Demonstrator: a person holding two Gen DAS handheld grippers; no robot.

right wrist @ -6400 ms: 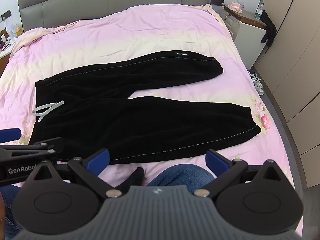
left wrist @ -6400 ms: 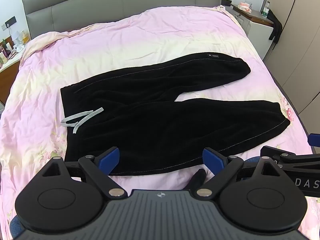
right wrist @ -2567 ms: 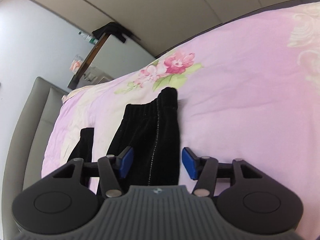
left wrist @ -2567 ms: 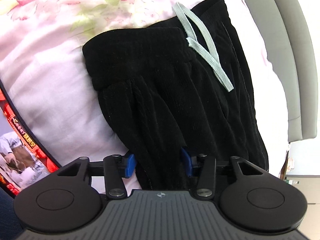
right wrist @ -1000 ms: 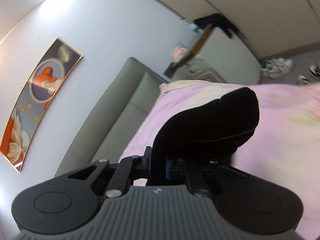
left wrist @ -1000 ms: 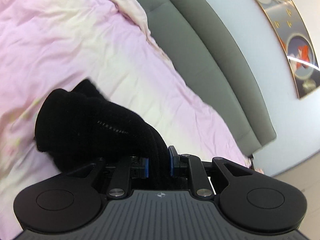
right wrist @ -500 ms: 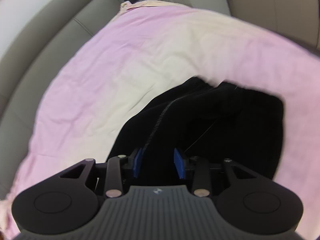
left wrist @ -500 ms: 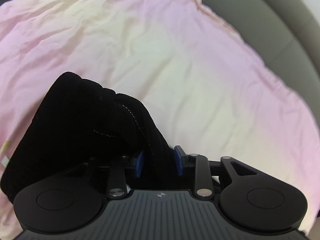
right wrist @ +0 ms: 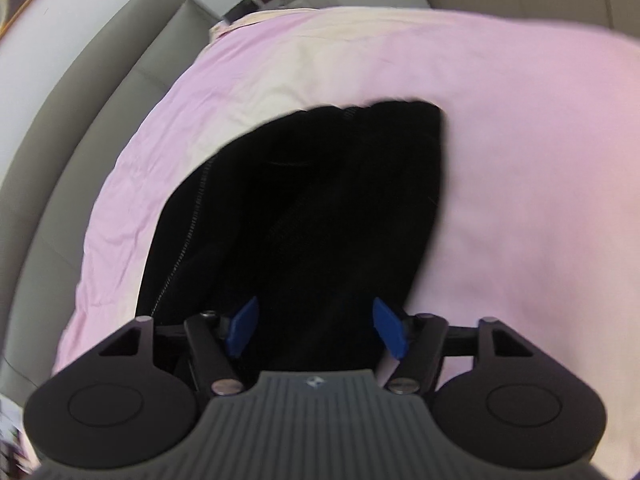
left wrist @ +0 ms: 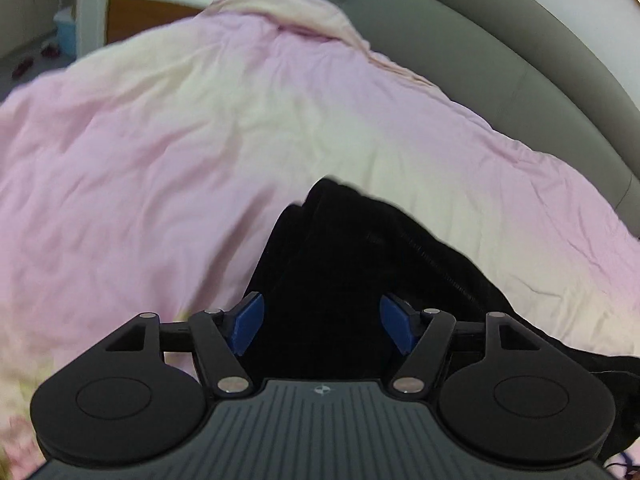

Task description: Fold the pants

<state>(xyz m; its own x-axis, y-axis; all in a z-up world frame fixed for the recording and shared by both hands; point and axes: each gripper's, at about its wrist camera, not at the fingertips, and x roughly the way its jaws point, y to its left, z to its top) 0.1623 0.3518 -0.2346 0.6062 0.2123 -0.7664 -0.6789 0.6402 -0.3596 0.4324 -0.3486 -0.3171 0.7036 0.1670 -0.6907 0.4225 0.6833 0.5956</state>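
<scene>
Black, ribbed fleece fills the lower middle of both wrist views: the pants (left wrist: 360, 272) lie bunched on the pink duvet (left wrist: 160, 152), and no part of them is lifted.

In the left wrist view the cloth runs from the centre of the frame down to the lower right corner, with a pale line of stitching along its right side. The left gripper (left wrist: 322, 326) sits low over it. Its jaws have just been opening and now stand wide apart, the blue pads (left wrist: 248, 322) clear of the fabric on either side. Cloth lies in the gap between them, but nothing is pinched.

In the right wrist view the pants (right wrist: 320, 208) spread upward from the bottom centre to a rounded end near the middle of the frame, and a dotted seam runs down their left edge. The right gripper (right wrist: 316, 326) is in much the same state: its jaws have just been opening, the blue pads (right wrist: 242, 326) are spread, and the dark cloth passes between them without being squeezed. Motion blur softens the fabric's outline here, so I cannot tell whether the right-hand pad brushes the cloth.

Around the pants, the duvet fades from pink to cream. A grey padded headboard (left wrist: 500, 64) curves across the upper right of the left view and down the left side (right wrist: 100, 80) of the right view. A wooden bedside cabinet (left wrist: 152, 12) with blurred small items on top stands at the upper left of the left view.
</scene>
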